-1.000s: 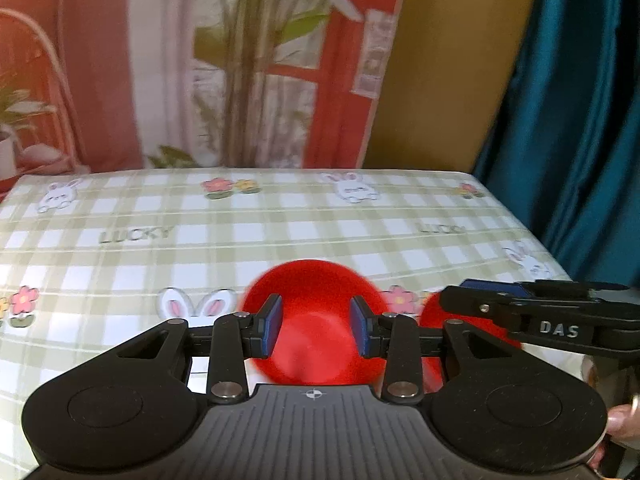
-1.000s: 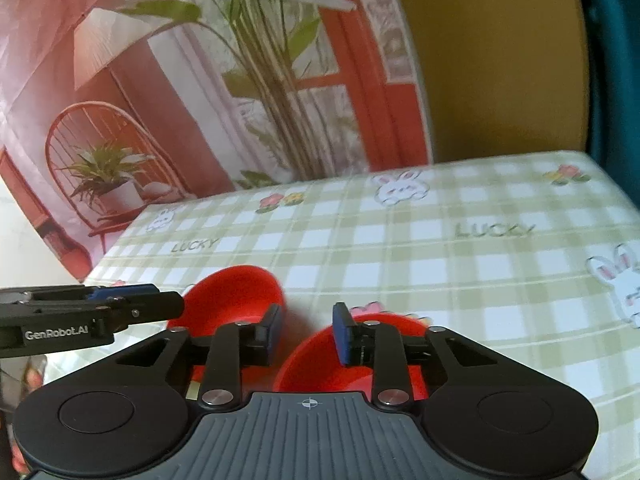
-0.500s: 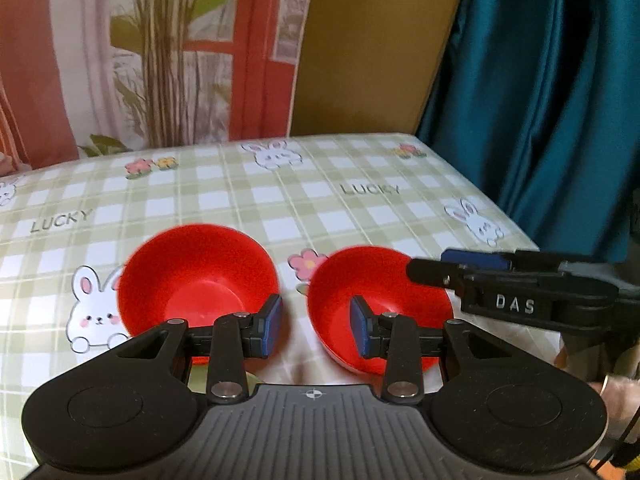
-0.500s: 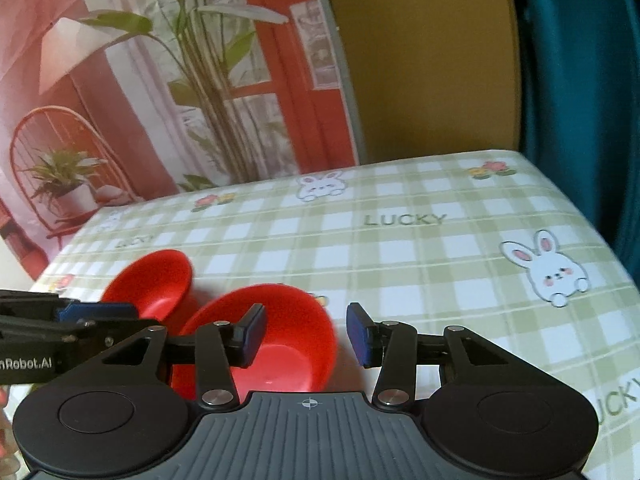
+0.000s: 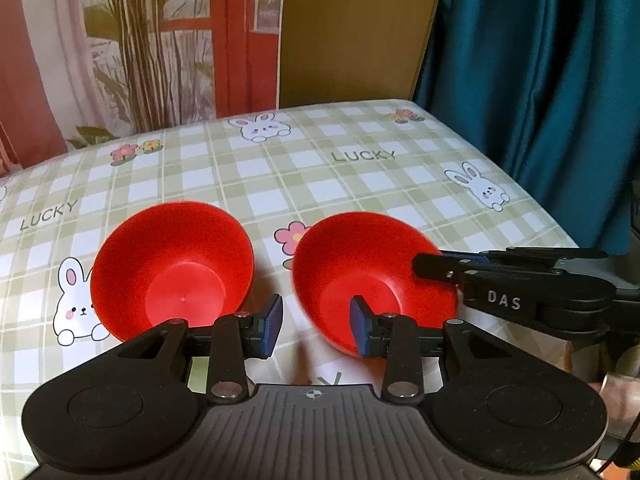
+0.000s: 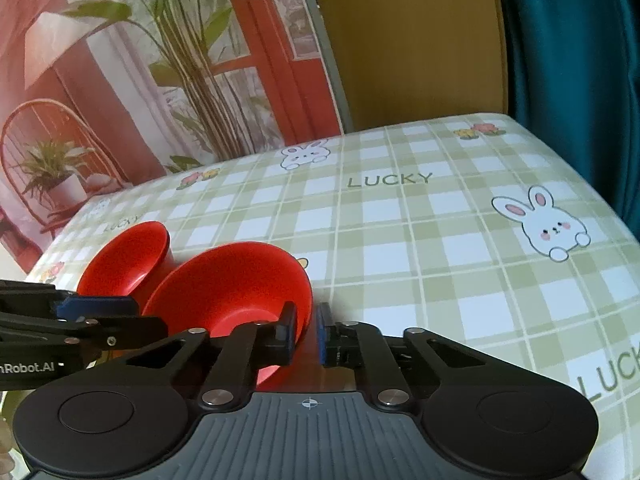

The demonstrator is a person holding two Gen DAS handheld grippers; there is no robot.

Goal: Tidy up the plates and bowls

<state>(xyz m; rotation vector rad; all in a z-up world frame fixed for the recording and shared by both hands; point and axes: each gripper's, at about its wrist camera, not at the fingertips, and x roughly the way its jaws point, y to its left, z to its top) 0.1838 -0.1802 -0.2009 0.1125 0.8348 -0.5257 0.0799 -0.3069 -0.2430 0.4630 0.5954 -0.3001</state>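
Bowls (image 5: 172,260) (image 5: 372,276): 2 red, side by side on checked tablecloth (image 5: 280,168).

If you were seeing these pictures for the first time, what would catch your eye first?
Two bright red bowls side by side on the checked bunny tablecloth: the left bowl stands free, while the right gripper pinches the right bowl at its rim. The left gripper hovers open between them.

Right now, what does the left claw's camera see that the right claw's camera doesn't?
Only the left view: the left bowl's flat bottom, and the DAS label on the right claw. Only the right view: that claw pinching the right bowl's rim, and a painted chair. Both: two red bowls on the bunny tablecloth.
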